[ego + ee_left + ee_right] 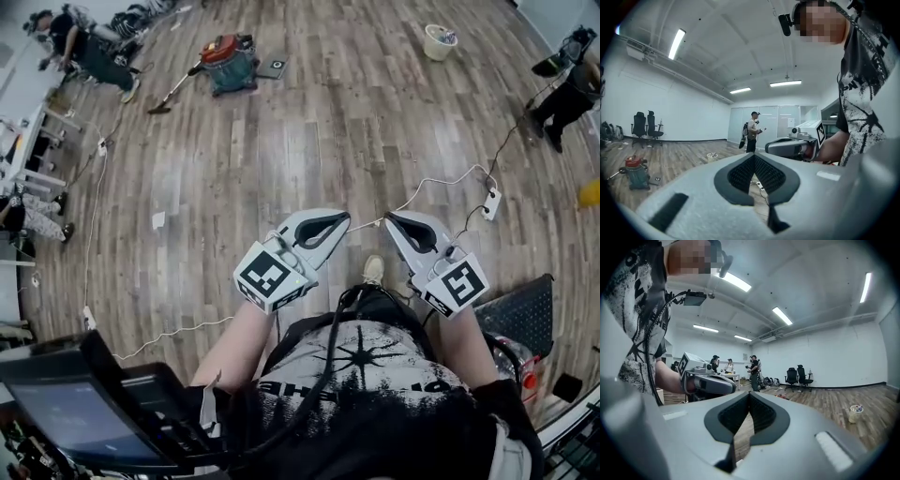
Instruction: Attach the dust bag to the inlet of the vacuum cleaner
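Vacuum cleaner (228,61), a drum with a red lid, stands far off on the wooden floor (328,141), well apart from both grippers, with its wand lying out to one side.

Close to the person's chest, the left gripper (345,218) is clenched with nothing in it: in the left gripper view its dark ribbed pads meet at the tips, and only floor shows through the gap behind them. The right gripper (390,218) is likewise closed and empty, its pads pressed together at the front. The two are held side by side at about the same height, their tips angled toward each other but not touching, and each marker cube sits at the rear near the forearm.

Below them one shoe (373,270) shows on the boards. A white cable (441,184) runs from between the grippers to a power strip (490,203) on the right. A dark screen (66,412) fills the lower left corner of the head view. Farther out, a white bucket (439,42) sits on the floor to the right of the vacuum cleaner. Two office chairs (647,125) stand by the far wall, and a person (752,132) stands near the glass partition.
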{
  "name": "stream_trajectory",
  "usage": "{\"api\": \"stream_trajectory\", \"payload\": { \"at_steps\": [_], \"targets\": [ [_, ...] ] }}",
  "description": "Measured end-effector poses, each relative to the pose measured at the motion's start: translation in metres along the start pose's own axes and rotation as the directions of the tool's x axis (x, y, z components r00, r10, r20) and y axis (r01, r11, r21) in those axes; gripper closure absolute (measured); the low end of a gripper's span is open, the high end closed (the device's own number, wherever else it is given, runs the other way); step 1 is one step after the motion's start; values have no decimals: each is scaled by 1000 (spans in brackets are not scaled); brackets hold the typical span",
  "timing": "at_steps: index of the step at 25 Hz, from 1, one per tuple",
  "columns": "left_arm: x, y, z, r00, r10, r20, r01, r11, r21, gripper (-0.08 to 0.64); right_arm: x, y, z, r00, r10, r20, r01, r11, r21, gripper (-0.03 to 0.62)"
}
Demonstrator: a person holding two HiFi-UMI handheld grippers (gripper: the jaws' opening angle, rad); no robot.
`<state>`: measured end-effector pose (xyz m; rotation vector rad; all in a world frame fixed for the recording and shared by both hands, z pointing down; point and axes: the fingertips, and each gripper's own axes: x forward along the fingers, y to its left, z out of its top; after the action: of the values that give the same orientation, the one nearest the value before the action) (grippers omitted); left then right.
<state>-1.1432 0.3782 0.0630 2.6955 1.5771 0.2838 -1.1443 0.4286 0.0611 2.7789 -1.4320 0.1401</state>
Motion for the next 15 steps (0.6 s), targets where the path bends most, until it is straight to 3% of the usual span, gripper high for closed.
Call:
{"api": "stream_trajectory", "payload": {
  "at_steps": [9, 15],
  "targets": [
    [123, 37, 29, 1000, 9, 4, -9, 1000, -2, 560, -18, -124, 9, 1000, 18, 1, -18, 1000, -19, 588],
    [162, 58, 40, 999, 37, 9, -37, 999, -1, 560, -19, -174, 9, 999, 32, -3, -32, 999, -16, 588]
  ]
}}
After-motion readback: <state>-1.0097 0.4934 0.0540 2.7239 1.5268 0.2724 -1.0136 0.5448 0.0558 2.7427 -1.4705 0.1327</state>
